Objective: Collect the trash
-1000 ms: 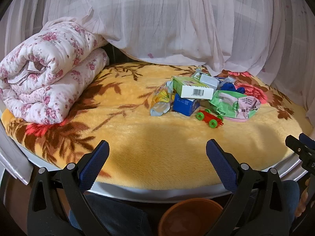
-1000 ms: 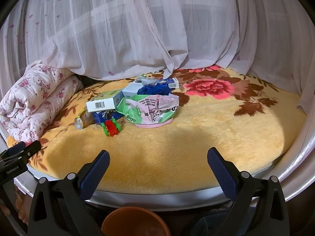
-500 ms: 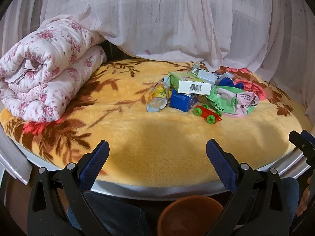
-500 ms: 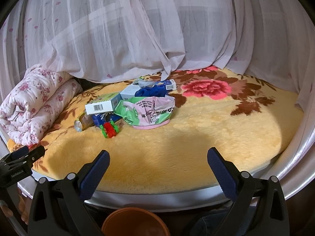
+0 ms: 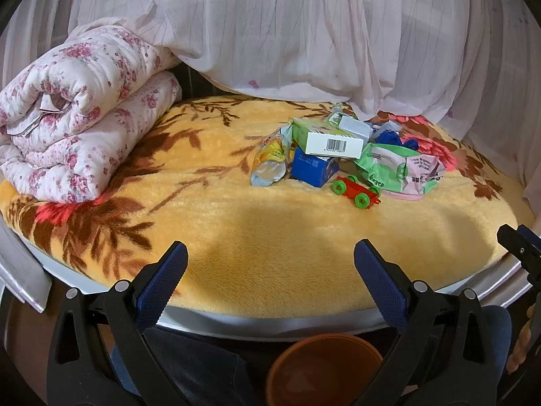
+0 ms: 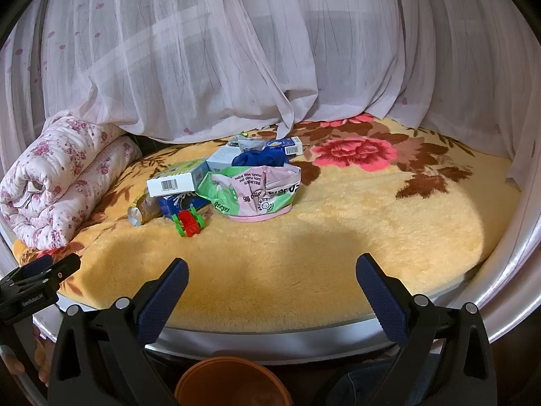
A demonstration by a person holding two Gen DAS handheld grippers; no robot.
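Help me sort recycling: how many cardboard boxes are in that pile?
4 visible: green-white barcode box on the dark blue box; pale box behind; blue box at back. Others may be hidden.

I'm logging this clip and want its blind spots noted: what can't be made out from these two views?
- Orange bin: cut off by the bottom edge in both views; its inside is unclear.
- Blue box: partly covered by the barcoded green box; print unreadable.
- Items behind the green-pink wipes pack: partly hidden by the pile.
- Bed area behind the curtain: screened.
- Right gripper, left gripper: both open, holding nothing.
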